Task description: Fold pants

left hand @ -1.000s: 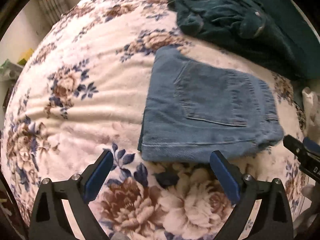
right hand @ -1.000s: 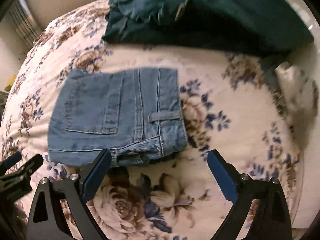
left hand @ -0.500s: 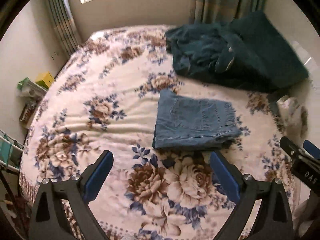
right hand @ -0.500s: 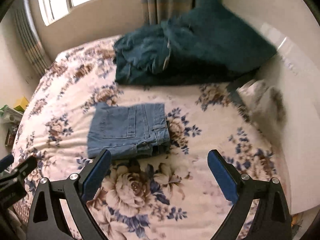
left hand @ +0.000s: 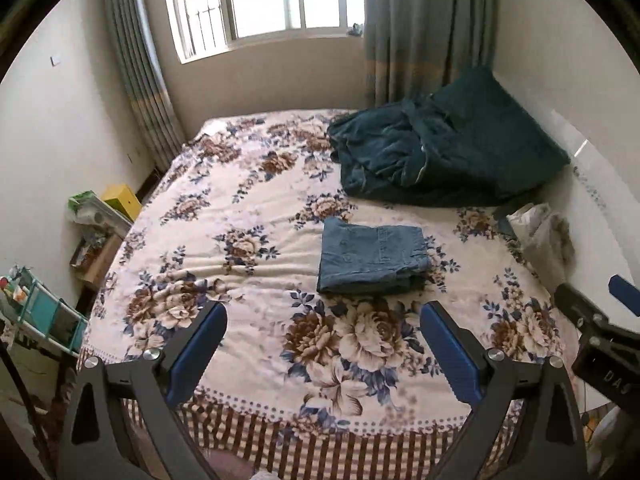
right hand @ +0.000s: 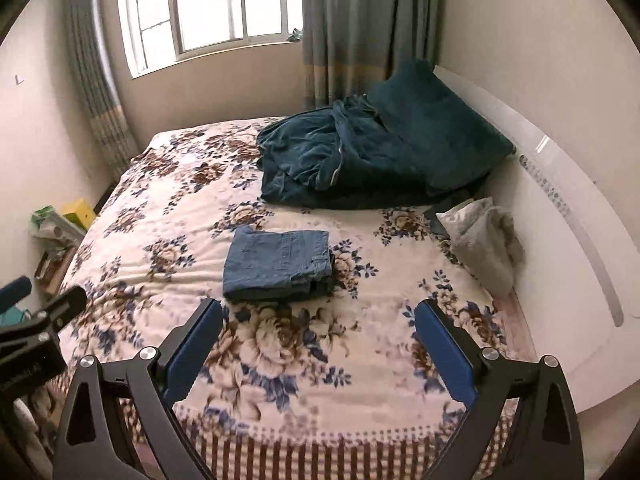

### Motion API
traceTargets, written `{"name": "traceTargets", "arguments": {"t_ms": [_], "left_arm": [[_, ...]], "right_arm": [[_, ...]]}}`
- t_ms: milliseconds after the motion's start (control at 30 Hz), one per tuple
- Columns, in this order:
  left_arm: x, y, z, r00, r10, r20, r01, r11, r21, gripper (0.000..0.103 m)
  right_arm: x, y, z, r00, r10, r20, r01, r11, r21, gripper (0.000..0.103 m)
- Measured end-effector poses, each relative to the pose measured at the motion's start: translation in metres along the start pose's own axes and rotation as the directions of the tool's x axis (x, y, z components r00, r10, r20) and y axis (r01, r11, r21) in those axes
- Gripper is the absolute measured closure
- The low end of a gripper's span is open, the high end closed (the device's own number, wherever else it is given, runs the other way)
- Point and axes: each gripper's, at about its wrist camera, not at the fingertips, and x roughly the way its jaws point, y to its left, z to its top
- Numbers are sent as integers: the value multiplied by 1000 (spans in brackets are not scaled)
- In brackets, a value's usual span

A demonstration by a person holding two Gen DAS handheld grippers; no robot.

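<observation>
Both grippers are pulling back from the folded jeans (left hand: 370, 258). The left gripper (left hand: 322, 350) and right gripper (right hand: 318, 346) are rising, jaws spread and empty. The jeans are lying farther ahead.

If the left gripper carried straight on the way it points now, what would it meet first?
Probably the floral bedspread, near the folded jeans. The left gripper is open, empty and held off the bed; depth is hard to judge through the fisheye.

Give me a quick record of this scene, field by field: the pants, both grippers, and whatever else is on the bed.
pants: jeans, folded into a compact rectangle, lying flat on the floral bedspread
left gripper: open, empty, apart from the jeans
right gripper: open, empty, apart from the jeans
other: dark teal bedding heaped behind the jeans
</observation>
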Motion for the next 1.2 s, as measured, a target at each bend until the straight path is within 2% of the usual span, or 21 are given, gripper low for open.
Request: {"name": "traceTargets", "arguments": {"t_ms": [167, 333, 467, 600, 767, 800, 867, 1000, 1200], "left_arm": [[-52, -4, -9, 999, 8, 39, -7, 1000, -27, 4], [-96, -10, -19, 997, -23, 75, 26, 999, -41, 4], [-124, -12, -23, 994, -26, 107, 31, 998, -45, 4], [-146, -13, -26, 990, -8, 143, 15, 999, -44, 4], [-156, -13, -31, 986, 9, 166, -2, 999, -41, 4], [-155, -12, -31, 986, 9, 167, -2, 999, -42, 0], [-153, -11, -31, 986, 5, 167, 3, 999, -48, 0], [-146, -10, -28, 985, 21, 173, -10, 998, -60, 0], [-123, -10, -17, 982, 50, 183, -38, 997, -68, 0]], "right_arm": [[-73, -10, -9, 998, 24, 51, -23, 1000, -22, 4], [-146, -16, -12, 990, 25, 141, -18, 998, -52, 4], [-188, -22, -14, 981, 26, 192, -14, 998, -64, 4], [-211, -24, -18, 978, 38, 205, -24, 997, -70, 4], [-222, -26, -21, 976, 49, 210, -35, 997, -69, 4], [-222, -26, -22, 976, 49, 213, -35, 997, -66, 3], [-221, -27, -20, 974, 49, 220, -34, 997, -69, 3], [-207, -25, -12, 975, 47, 217, -31, 997, -77, 3], [-161, -23, 6, 981, 23, 195, -10, 998, -69, 2]]}}
